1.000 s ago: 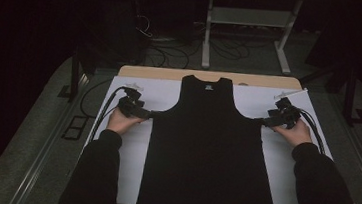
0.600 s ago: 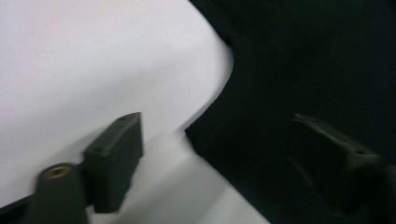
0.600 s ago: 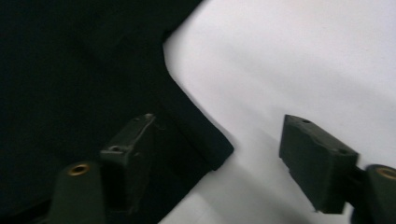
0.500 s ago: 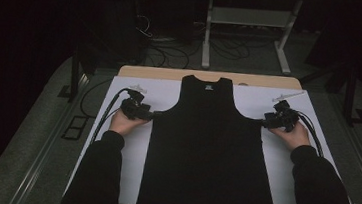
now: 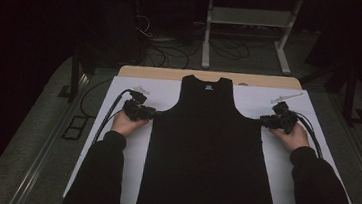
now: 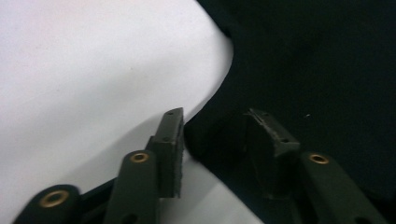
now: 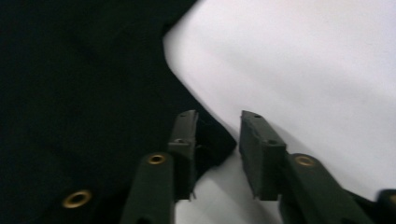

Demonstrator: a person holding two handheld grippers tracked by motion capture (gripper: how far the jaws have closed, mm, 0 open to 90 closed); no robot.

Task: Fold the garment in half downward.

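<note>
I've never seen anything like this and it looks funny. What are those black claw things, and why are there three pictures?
A person sits at a table and holds a tool in each hand. Each tool has two black fingers that pinch like tongs. One picture is taken from above: there you see the left gripper and the right gripper, one at each side of a black sleeveless top lying flat on a white sheet.

The other two pictures come from little cameras riding on the tools, looking along their fingers. In the left gripper view, the fingers have the armhole corner of the top between them. The right gripper view shows the same at the other side. Both pairs have just been closing on the cloth, but a gap remains, so nothing is pinched tight yet.
</note>
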